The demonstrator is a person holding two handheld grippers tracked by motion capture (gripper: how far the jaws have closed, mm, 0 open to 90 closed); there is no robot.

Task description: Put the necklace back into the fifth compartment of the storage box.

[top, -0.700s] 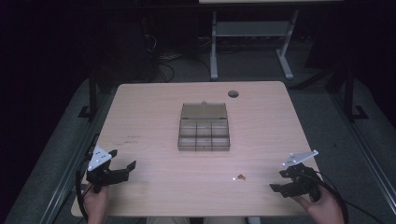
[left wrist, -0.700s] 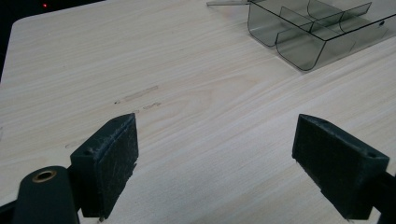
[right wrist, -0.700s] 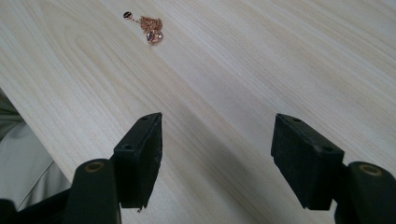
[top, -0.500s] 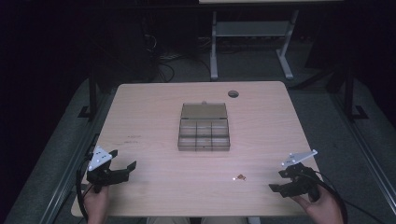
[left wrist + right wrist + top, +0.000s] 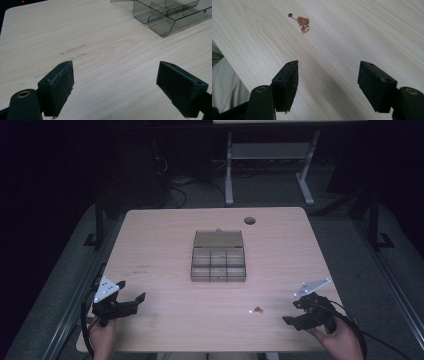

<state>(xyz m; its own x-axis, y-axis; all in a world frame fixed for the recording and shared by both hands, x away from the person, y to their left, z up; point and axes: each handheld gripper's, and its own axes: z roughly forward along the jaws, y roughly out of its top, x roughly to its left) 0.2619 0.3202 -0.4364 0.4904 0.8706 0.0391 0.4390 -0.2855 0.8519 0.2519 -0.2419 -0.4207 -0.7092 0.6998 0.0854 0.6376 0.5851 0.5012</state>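
Clearly the right claw point(image 5: 328, 85) stands wide and empty, low over the surface point(image 5: 165, 235), and it looks toward a small gold necklace point(image 5: 301, 22) that lies in a loose heap near the front edge, well apart from the compartment box point(image 5: 218, 262) in the middle. The left claw point(image 5: 116, 90) is also wide and holds nothing, near the left front corner. The thin chain is probably the main risk: it lies flat on the wood, so the broad jaws may close above it and catch nothing, or catch only one loop, and the pendant then hangs and swings. A push from one jaw may also slide the heap toward the near edge, where it can fall onto the person's lap.
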